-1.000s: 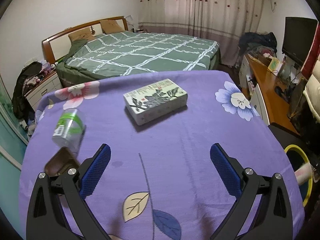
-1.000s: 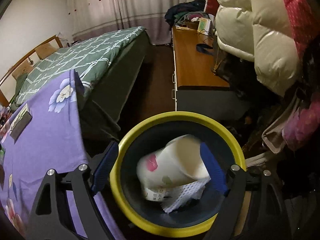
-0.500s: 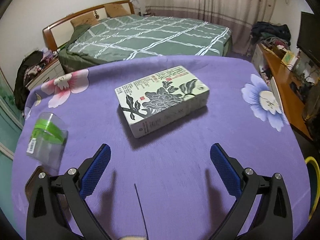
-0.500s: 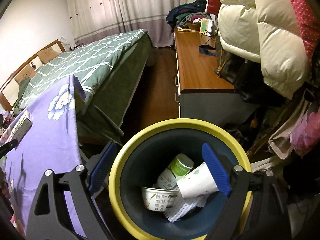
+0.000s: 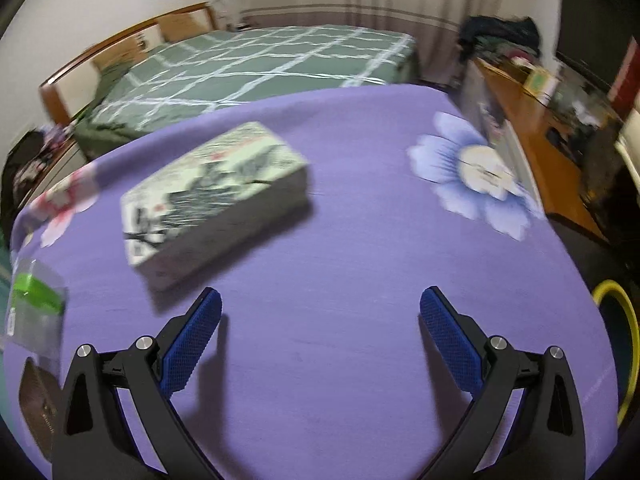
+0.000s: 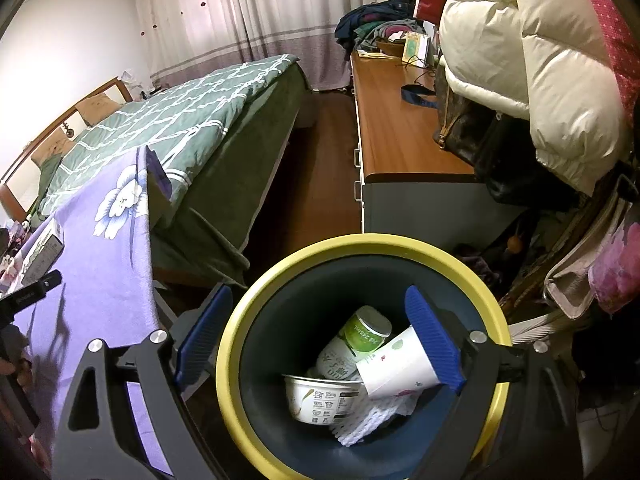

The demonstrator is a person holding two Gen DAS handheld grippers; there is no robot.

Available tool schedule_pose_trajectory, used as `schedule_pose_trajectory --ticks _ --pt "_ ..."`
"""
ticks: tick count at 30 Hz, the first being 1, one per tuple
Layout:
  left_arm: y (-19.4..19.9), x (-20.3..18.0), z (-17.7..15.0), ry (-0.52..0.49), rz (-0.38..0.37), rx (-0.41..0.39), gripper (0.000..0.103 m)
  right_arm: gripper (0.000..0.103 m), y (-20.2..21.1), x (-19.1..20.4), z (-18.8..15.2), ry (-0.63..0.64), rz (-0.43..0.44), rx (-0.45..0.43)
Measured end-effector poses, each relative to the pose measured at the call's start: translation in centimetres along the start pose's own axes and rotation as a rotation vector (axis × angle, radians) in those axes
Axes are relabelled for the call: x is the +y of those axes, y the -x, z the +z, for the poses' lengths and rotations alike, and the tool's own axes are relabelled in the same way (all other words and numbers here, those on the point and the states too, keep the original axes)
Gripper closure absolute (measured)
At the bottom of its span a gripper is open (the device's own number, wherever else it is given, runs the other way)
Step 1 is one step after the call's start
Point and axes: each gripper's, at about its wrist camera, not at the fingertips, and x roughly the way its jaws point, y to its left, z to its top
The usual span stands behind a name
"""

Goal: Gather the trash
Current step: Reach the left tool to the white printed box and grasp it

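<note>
Left gripper (image 5: 320, 308): jaws wide apart, empty, above purple cloth (image 5: 360, 280); patterned box (image 5: 212, 196) upper left of centre. Right gripper (image 6: 316, 320): jaws spread wide, empty, over yellow-rimmed bin (image 6: 248, 312) holding paper cup (image 6: 396, 364), bottle (image 6: 356, 340), bowl (image 6: 320, 398).

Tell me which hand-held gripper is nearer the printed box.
Left. The left hand-held gripper hovers open just short of the printed box on the purple cloth; the right hand-held gripper hangs over the bin.

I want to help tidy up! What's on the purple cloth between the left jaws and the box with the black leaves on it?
Nothing: in the left wrist view only bare purple cloth lies between the left gripper and the box.
</note>
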Motion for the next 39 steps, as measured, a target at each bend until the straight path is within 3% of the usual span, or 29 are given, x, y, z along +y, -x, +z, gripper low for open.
schedule_pose_trajectory --ticks 2,6,11,19,25,27,31,39 --pt "0.5 -0.5 0.0 -0.016 -0.003 -0.007 0.005 0.019 0.1 0.0 0.0 0.001 0.004 -0.002" --pt "2.4 2.4 0.3 0.074 0.1 -0.049 0.005 0.019 0.3 0.0 0.1 0.003 0.009 -0.006" --pt "1.7 5.7 0.8 0.148 0.117 -0.015 0.005 0.019 -0.1 0.3 0.2 0.004 0.022 -0.004" --pt "-1.0 4.6 2.0 0.083 0.034 -0.011 0.005 0.019 0.0 0.5 0.2 0.011 0.009 -0.003" --pt "-0.2 0.2 2.0 -0.033 -0.113 -0.01 0.005 0.019 -0.3 0.7 0.2 0.012 0.012 0.004" --pt "0.7 -0.3 1.9 -0.067 -0.089 -0.033 0.005 0.019 -0.4 0.7 0.2 0.016 0.015 0.007" --pt "1.9 1.6 3.3 -0.048 0.057 -0.092 0.005 0.019 -0.5 0.5 0.3 0.01 0.018 0.007" --pt "-2.3 2.6 6.9 -0.087 0.096 -0.013 0.005 0.019 -0.8 0.4 0.4 0.004 0.024 0.008"
